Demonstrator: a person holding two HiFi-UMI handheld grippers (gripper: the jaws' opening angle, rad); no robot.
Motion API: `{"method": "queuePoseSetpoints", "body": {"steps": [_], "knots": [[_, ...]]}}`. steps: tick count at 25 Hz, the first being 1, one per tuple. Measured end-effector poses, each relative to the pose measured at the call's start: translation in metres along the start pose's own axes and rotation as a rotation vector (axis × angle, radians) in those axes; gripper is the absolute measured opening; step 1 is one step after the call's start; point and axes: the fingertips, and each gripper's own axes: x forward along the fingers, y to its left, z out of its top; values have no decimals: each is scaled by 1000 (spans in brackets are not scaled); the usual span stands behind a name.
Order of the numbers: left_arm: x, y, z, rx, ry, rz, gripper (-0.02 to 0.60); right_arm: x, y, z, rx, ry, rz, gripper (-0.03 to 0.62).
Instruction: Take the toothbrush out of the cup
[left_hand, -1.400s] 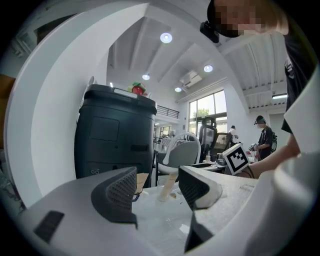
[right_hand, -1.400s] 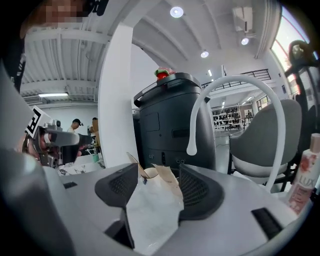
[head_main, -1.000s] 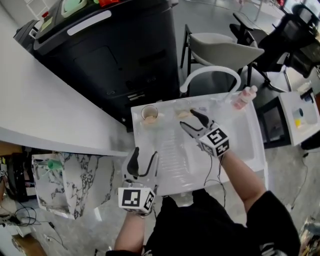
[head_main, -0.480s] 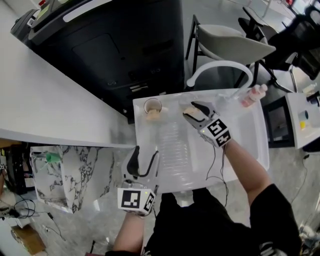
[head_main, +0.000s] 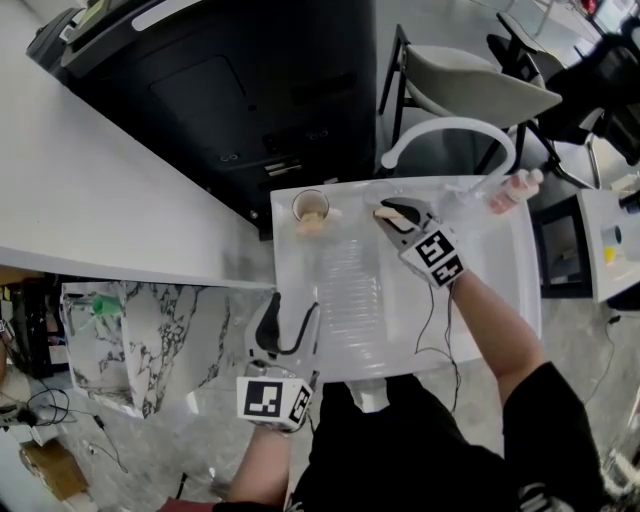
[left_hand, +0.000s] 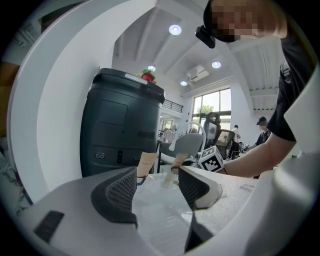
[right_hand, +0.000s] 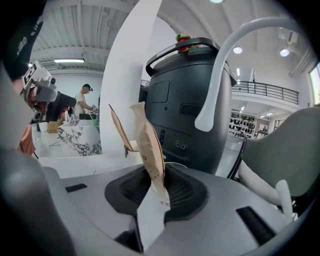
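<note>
at the far end of a white table (head_main: 480, 290), the right gripper (head_main: 388, 211) pinches a paper-wrapped toothbrush (right_hand: 149, 150).
its fingers have just been closing and now press on the upright packet — what it stands in cannot be told. to its left stands a cup (head_main: 311, 207) with a second packet (right_hand: 120, 132). the left gripper (head_main: 283, 325) hovers at the near edge, fingers wide apart, nothing between them.

Two tongs (head_main: 288, 310) (head_main: 388, 212), two paper-wrapped toothbrushes (right_hand: 150, 150) (right_hand: 119, 131), one cup (head_main: 298, 208), one bottle (head_main: 512, 190)
</note>
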Motion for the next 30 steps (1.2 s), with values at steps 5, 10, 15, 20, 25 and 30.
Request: {"method": "queuePoseSetpoints", "body": {"steps": [5,10,15,20,25,30], "knots": [[-2,-1,4,-1,-3,0,245,-3,-1,5,-14,-7,-18,49],[-5,-2,8,5,-10,-7,245,-10,-1,17,-22,-27,-38,41],[-10,-5,13,12,-20,-19,245,-23,2,34,-32,-58,-57,38],[-19,-8,20,19,-36,-33,245,-38,9,54,-40,-89,-79,37],[-27,-10,26,25,-54,-48,245,-59,15,74,-32,-125,-111,34],[-35,-16,34,34,-73,-64,245,-89,20,96,-9,-166,-153,29]]}}
